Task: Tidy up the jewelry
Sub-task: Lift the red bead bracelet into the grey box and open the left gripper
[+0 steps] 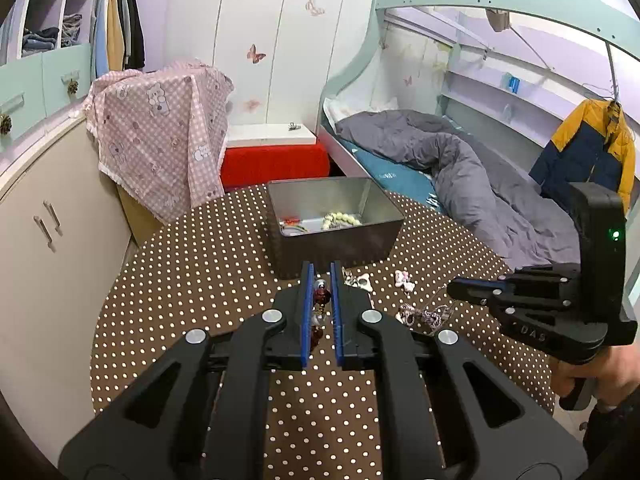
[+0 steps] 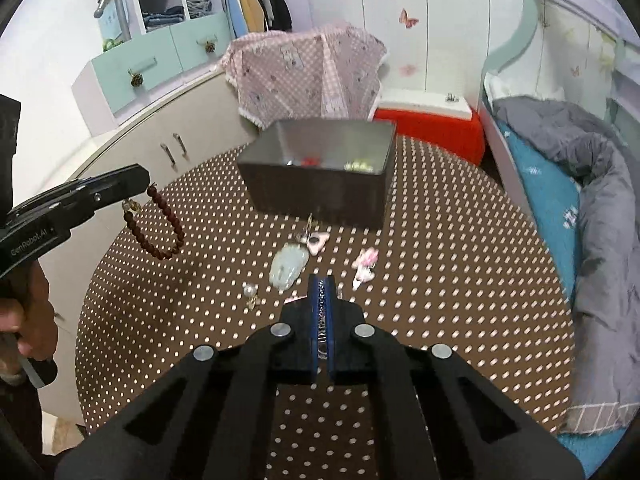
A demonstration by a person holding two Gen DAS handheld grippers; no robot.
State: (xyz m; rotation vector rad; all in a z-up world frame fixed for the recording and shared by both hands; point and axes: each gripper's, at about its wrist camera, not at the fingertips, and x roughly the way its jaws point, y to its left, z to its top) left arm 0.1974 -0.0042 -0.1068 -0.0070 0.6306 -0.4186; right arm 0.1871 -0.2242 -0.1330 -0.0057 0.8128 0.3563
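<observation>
My left gripper (image 1: 321, 276) is shut on a dark red bead bracelet (image 1: 320, 300), held above the dotted table; in the right wrist view the bracelet (image 2: 160, 232) hangs from that gripper (image 2: 140, 182) at the left. My right gripper (image 2: 325, 282) is shut on a silver chain (image 2: 322, 312); in the left wrist view the chain (image 1: 424, 314) dangles from it (image 1: 454, 290). A grey metal box (image 1: 380, 200) stands beyond, holding a pale bead bracelet (image 1: 340, 220) and a red item (image 1: 292, 221).
On the brown dotted table (image 2: 440, 260) lie a pale green pendant (image 2: 288, 266), a pink heart piece (image 2: 316, 240), a pink-white clip (image 2: 366, 266) and a pearl earring (image 2: 250, 292). A bed (image 1: 480, 184) is right, cabinets (image 1: 52, 240) left.
</observation>
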